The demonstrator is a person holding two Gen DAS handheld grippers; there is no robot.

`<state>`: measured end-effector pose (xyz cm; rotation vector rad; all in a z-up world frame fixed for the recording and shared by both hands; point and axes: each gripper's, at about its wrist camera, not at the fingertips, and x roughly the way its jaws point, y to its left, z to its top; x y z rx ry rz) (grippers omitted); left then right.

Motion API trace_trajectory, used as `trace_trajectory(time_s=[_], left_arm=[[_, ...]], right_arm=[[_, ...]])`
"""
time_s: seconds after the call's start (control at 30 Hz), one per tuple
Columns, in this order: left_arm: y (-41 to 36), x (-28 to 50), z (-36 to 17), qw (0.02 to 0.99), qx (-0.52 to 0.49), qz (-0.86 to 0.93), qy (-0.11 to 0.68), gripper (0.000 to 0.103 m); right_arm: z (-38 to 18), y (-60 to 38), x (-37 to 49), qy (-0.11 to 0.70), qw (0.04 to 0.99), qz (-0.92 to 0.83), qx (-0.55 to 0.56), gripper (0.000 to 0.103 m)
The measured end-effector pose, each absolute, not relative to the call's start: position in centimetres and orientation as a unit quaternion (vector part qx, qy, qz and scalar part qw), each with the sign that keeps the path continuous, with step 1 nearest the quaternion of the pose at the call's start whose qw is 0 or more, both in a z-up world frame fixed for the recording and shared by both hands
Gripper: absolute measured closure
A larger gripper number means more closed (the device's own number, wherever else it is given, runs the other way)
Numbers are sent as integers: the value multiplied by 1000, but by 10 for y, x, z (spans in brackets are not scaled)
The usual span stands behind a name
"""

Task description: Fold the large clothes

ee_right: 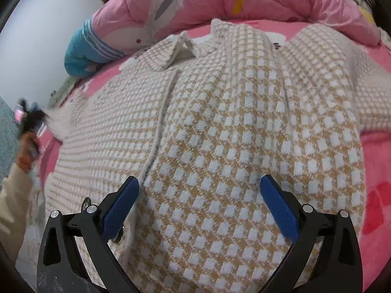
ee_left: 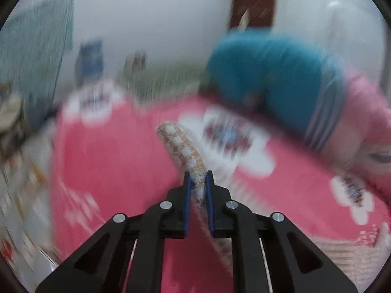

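The left tongs (ee_left: 198, 183), black with blue pads, are sitting nearest the left wrist camera, clamping together on a narrow strip of the tan-and-white checked knitted cardigan (ee_left: 180, 146). That strip is rising from between the pads and curving up to the far left above the pink bedsheet with white flower prints (ee_left: 102, 161). The view is heavily blurred. Far right of the strip, a blue bundle with white stripes (ee_left: 276, 73) is lying on the bed against a pink quilt (ee_left: 366, 112), and a dark brown door (ee_left: 254, 5) is showing in the far wall.

In the right wrist view, the right tongs (ee_right: 199, 205) are hanging with their pads wide apart above the cardigan (ee_right: 220, 127), gripping nothing. The cardigan is lying spread flat on the bedsheet (ee_right: 376, 146), its collar (ee_right: 178, 48) at the far side and its front opening running toward the near left pad. Whether the pads are touching the knit is unclear. The pink quilt (ee_right: 195, 7) is bunching along the far edge, the blue bundle (ee_right: 83, 53) at its left end.
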<state>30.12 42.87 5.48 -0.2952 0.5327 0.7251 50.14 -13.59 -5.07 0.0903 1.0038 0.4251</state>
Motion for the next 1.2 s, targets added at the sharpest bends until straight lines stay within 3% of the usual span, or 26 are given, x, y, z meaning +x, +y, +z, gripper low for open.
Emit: trace_trajectory(time_s=[0.1,0.17,0.27,0.33,0.43,0.5,0.6,0.77,0.9,1.03,1.2], left_arm=[[422,249,111,911,-111,354,183,92],[434,235,111,907,-121,358,188,92],[461,236,63,875,-120,392,258,92],[488,242,5,834,-157,392,356,90],[505,228,-34,794,-204,408,402,72],[501,213,-21,786,-198,445,381,35],[488,201,6,794,-197,458,347,26],[423,214,52,842,-151,418,305,20],[326,261,55,892,-106,273,343,10],[221,311,21,898,-110,113,411,9],[136,340,-33,895,-23,82,439,9]], right_arm=[[-46,-131,496,476,857,197,25,8],[-47,-129,494,476,858,193,20,8],[-53,-128,493,481,855,192,29,8],[-53,-127,491,485,853,191,30,8],[-47,-129,490,493,848,191,29,8],[-41,-141,487,494,847,192,38,8],[-30,-171,484,490,846,195,74,8],[-22,-260,478,478,844,164,181,8],[-12,-356,484,445,850,87,269,8],[-13,-439,512,422,843,18,332,18],[-40,-500,559,415,816,-33,400,33]])
